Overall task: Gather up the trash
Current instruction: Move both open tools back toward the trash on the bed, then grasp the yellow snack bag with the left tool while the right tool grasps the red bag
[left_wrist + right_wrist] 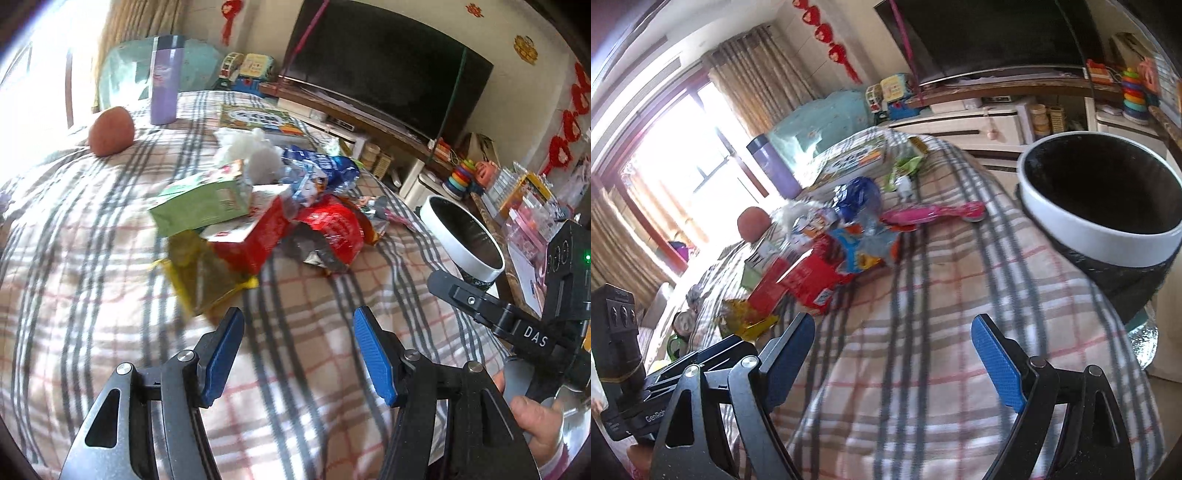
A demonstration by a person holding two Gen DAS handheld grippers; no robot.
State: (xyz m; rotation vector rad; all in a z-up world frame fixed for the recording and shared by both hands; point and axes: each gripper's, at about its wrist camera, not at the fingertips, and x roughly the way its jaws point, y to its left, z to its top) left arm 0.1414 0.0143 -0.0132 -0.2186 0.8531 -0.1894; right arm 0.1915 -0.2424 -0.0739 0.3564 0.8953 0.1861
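My left gripper [297,334] hangs over the plaid-covered tabletop [332,302] with its jaws partly open and nothing between them. My right gripper [892,347] has its jaws set wide, also empty, above bare cloth.

The trash lies heaped mid-tabletop, ahead of both grippers and touching neither:
- green carton [201,206], resting on top of the red carton [255,232];
- yellow wrapper [207,277], nearest my left jaws;
- red foil bag [332,230], torn open, beside the red carton;
- blue wrapper [317,168] and white crumpled tissue [255,151], behind the cartons.

The white-rimmed bin [1100,206], lined in black, stands at the right edge of the tabletop, well apart from the heap. A purple bottle [164,79] and a reddish round fruit [110,131] sit at the far side.
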